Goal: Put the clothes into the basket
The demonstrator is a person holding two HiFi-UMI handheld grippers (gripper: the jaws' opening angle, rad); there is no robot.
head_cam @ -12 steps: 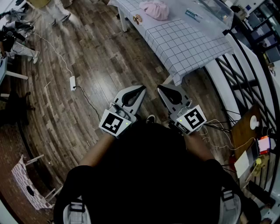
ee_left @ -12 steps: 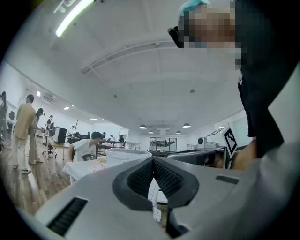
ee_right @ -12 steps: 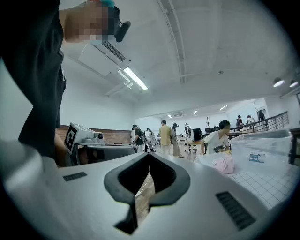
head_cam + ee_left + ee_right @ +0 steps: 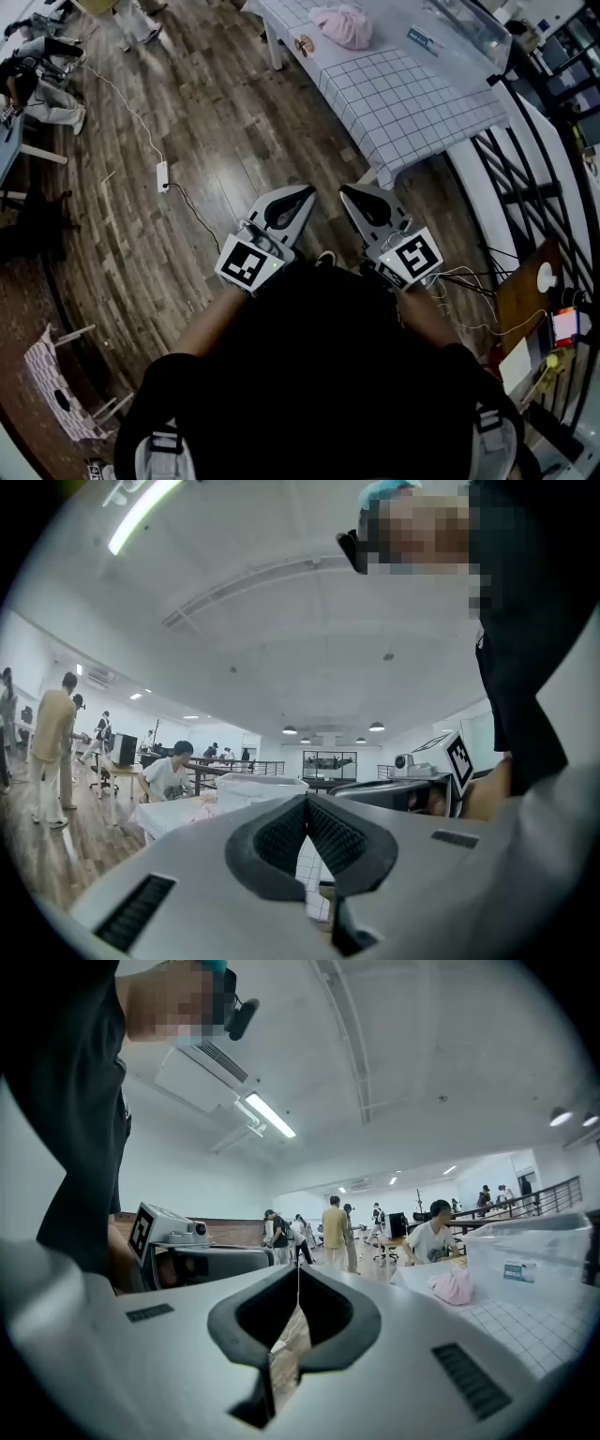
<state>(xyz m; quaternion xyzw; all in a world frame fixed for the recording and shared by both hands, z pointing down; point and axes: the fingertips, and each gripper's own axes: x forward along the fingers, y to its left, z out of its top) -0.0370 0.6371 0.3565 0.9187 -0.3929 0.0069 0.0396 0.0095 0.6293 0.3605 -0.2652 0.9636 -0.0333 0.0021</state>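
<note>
A pink garment point(image 4: 342, 23) lies bunched on the table with the checked cloth point(image 4: 403, 98), far ahead of me. Behind it stands a clear plastic basket point(image 4: 459, 28). My left gripper point(image 4: 305, 192) and right gripper point(image 4: 345, 190) are held side by side close to my body, over the wooden floor and short of the table. Both are shut with nothing between the jaws. In the right gripper view, past that shut gripper point(image 4: 298, 1269), the pink garment point(image 4: 453, 1286) sits in front of the basket point(image 4: 530, 1246). The left gripper view shows its own gripper point(image 4: 307, 799) shut as well.
A power strip point(image 4: 162, 175) with a trailing cable lies on the floor to the left. A black railing point(image 4: 525, 159) runs along the right, with a small wooden stand point(image 4: 530, 281) beside it. A patterned stool point(image 4: 56, 394) sits at lower left. People stand at the far left.
Both grippers stay shut and level in front of my body. The table and floor have shifted only slightly in the head view.
</note>
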